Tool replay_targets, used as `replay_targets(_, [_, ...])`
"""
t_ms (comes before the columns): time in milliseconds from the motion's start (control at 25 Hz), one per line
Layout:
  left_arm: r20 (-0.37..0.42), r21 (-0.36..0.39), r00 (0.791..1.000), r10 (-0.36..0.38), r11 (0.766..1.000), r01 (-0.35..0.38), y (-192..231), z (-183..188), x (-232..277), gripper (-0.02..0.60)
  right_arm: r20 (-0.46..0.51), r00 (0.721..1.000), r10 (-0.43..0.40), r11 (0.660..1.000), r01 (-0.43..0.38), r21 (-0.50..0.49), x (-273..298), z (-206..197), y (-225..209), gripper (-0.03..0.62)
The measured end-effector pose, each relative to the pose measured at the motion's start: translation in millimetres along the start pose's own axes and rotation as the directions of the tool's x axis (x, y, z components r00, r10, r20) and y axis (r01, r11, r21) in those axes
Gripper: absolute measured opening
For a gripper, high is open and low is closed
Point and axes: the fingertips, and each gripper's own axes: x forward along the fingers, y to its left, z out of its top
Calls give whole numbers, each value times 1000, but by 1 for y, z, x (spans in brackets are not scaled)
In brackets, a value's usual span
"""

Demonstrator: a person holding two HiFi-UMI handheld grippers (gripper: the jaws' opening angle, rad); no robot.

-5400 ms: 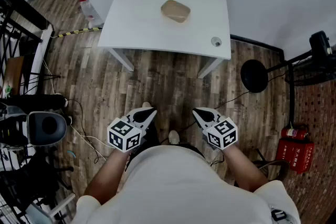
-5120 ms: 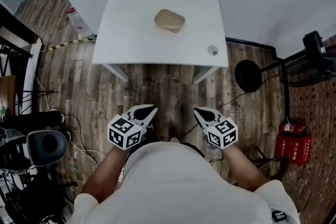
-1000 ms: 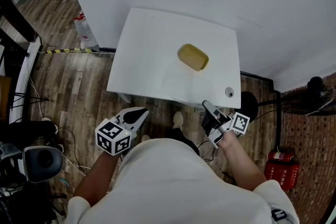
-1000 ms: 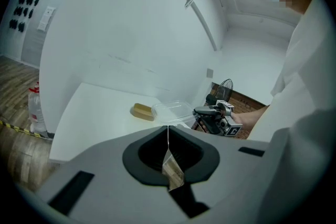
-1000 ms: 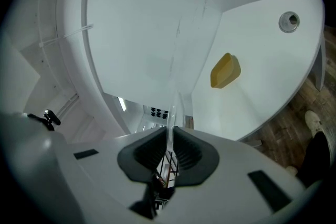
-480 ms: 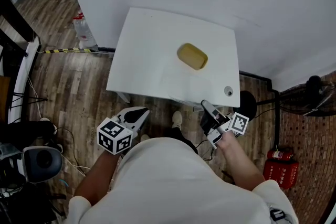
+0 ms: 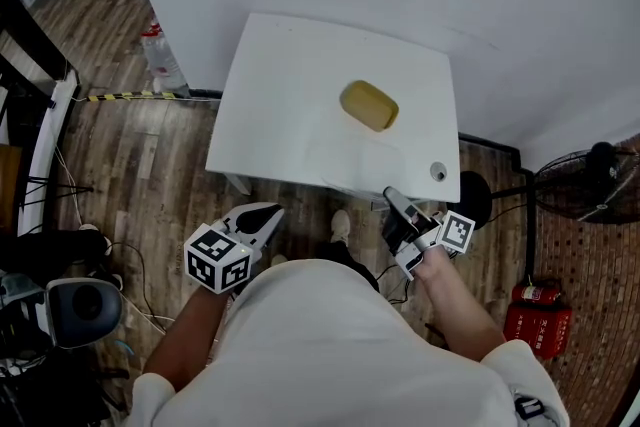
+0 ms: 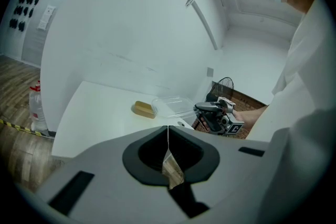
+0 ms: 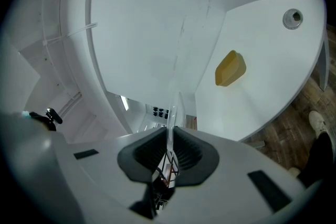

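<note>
A white worktop (image 7: 280,95) stands just ahead of the right tool (image 7: 392,200), on a wooden plank floor (image 7: 150,165). A clear plastic tray (image 7: 365,155) lies on it right in front of that tool, its near rim pinched in the closed jaws. A yellow block (image 7: 369,105) lies just beyond the tray, and a small round fitting (image 7: 437,172) sits in the corner nearest the tool.

No words or numbers can be read anywhere here. The left marker cube (image 7: 217,259) shows only black-and-white square patterns, and it's the same on the right marker cube (image 7: 457,233). The label on the red fire extinguisher (image 7: 527,320) is too small to make out.
</note>
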Motion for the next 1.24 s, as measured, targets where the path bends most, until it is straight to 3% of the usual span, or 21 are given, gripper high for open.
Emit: replay_targets(1240, [-15, -10, 1000, 12, 1000, -12, 3, -5, 12, 18, 10, 1000, 8, 1000, -8, 5, -1, 13, -12, 43])
